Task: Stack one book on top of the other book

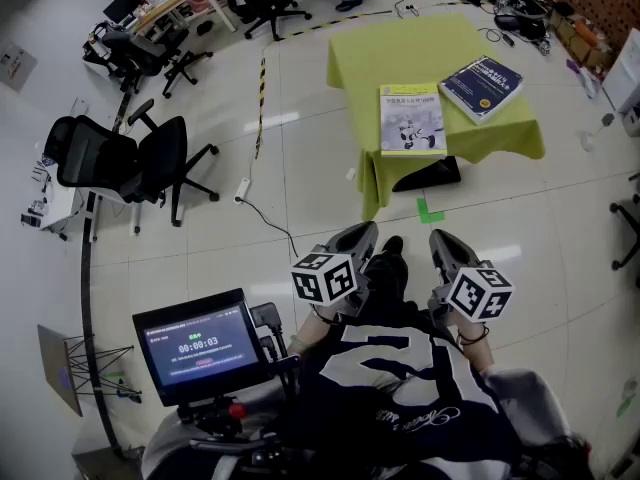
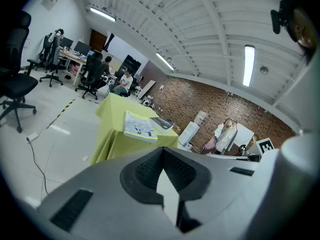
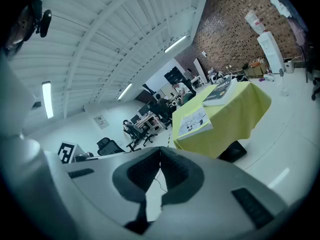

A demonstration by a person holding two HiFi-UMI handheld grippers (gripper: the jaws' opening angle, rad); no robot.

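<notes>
A pale green-and-white book lies near the front edge of the table with the yellow-green cloth. A dark blue book lies to its right, tilted, apart from it. Both books also show in the left gripper view, the pale book and the dark book, and in the right gripper view, the pale book and the dark book. My left gripper and right gripper are held close to the body, well short of the table, both shut and empty.
Black office chairs stand at the left, with more chairs and desks at the back. A cable and power strip lie on the white floor. A small screen sits at the lower left. A black wedge lies under the table.
</notes>
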